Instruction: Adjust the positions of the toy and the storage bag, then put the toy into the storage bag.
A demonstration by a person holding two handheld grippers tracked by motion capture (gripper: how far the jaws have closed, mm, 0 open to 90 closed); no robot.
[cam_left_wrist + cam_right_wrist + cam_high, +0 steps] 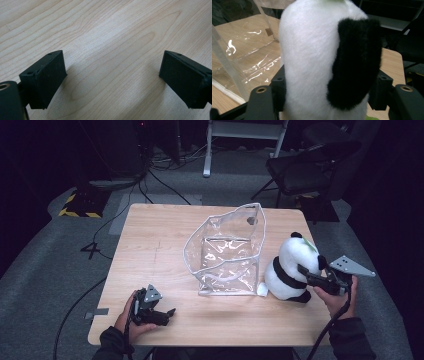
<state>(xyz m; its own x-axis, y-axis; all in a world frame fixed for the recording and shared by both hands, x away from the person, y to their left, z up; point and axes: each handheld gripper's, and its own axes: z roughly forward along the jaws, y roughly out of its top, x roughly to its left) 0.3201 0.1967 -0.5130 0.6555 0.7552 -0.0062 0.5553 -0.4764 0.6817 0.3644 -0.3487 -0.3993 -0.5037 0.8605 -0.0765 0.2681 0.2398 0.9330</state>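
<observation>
**Desk:** Black pads of your right gripper (329, 100) sit nearest the lens, one on each side of the black-and-white plush panda toy (322, 62), sunk into the fur. Is that a real hold?

**Field:** It looks like one. Your jaws stand at a middling width and press the panda's body from both flanks, low down, one pad under the black arm patch. The toy stands upright on the light wooden table (150, 250), near its right edge, just beside the clear plastic zip pouch with the white-trimmed rim (225, 250), which gapes open at the top.

**Desk:** How will it handle?

**Field:** You should find it light and soft, by my judgement. The stuffing gives, so the plush can squash and slip or droop if you pinch only fur. Take it across the middle of the torso, as you have, and it should ride steadily. The pouch walls look thin and floppy, so expect the rim to fold if the toy brushes it.

**Desk:** And your left gripper (159, 312)?

**Field:** Spread wide, empty, over bare wood at the near left.
</observation>
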